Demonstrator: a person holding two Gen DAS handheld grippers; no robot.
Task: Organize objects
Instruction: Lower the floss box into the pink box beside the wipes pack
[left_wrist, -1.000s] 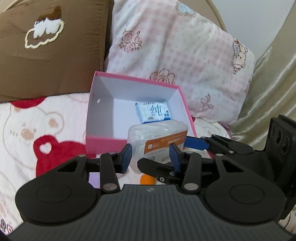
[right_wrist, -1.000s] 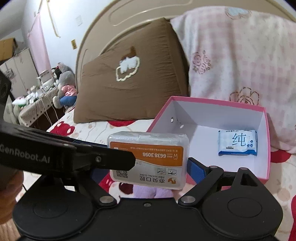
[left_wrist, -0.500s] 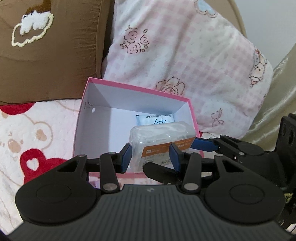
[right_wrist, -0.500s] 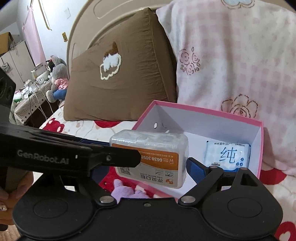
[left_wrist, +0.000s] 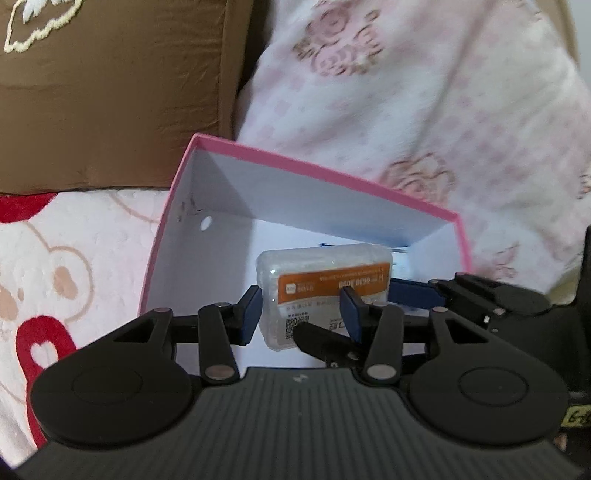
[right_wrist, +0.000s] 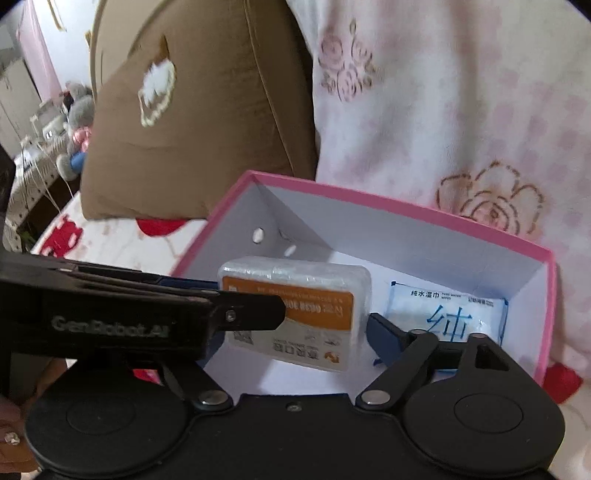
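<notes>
Bedding borders pink box; clear packet fills its left half.

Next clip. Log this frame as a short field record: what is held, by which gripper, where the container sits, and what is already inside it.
Setting: bed; open pink box in front of a brown pillow and a pink pillow
Inside box: blue wipes pack, lying flat
Held item: clear case with orange label, over the box's inside
Left gripper: pinching one end of the case
Right gripper: jaws have just been closing, case between them; contact unclear
</notes>
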